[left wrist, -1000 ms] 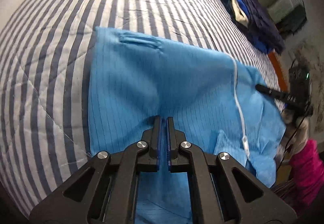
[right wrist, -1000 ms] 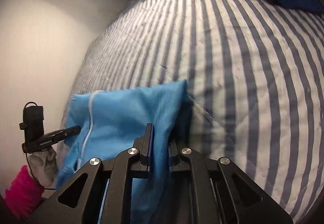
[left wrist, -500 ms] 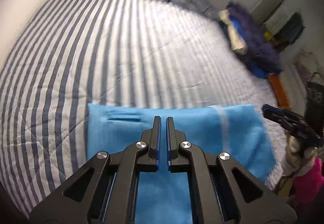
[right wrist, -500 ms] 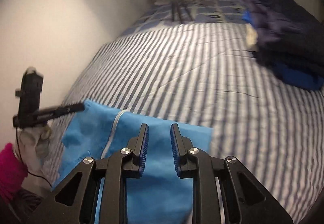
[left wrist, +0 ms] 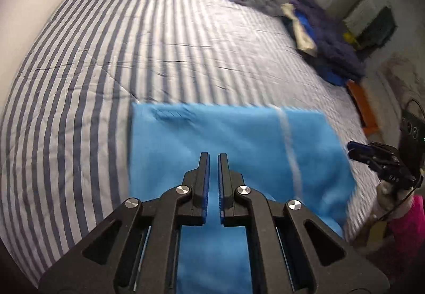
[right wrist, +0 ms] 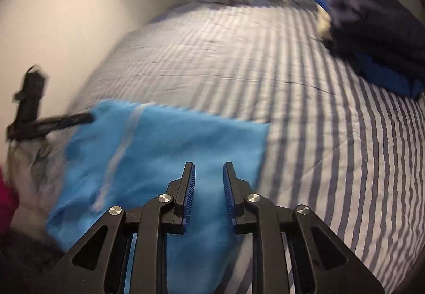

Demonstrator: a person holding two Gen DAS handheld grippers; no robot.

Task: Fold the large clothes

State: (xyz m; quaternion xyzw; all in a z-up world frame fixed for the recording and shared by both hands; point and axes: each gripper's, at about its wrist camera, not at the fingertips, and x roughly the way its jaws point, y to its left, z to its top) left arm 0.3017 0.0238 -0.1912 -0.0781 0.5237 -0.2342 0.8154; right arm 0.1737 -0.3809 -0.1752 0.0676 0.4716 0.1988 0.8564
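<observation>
A bright blue garment [left wrist: 239, 140] [right wrist: 172, 140] with a white zip strip [left wrist: 288, 140] lies folded into a rectangle at the near edge of the striped bed [left wrist: 132, 41]. My left gripper [left wrist: 213, 154] hovers above its middle, jaws shut, with no cloth visibly pinched. My right gripper [right wrist: 208, 163] hangs over the garment's right part with a clear gap between its blue pads [right wrist: 190, 187] and nothing in it. Each gripper shows in the other's view at the garment's side edge: the right gripper [left wrist: 350, 146] and the left gripper [right wrist: 85, 117].
A pile of dark blue and navy clothes [left wrist: 332, 49] [right wrist: 377, 36] sits at the bed's far right. The striped quilt [right wrist: 318, 134] stretches beyond the garment. A wall [right wrist: 66, 28] runs along the left. A person's pink sleeve [left wrist: 406, 217] is at the near edge.
Both grippers have lifted off the garment and tilted up. The right gripper, earlier shut on the cloth edge, has let go and stands open. The garment now lies as a flat rectangle.
</observation>
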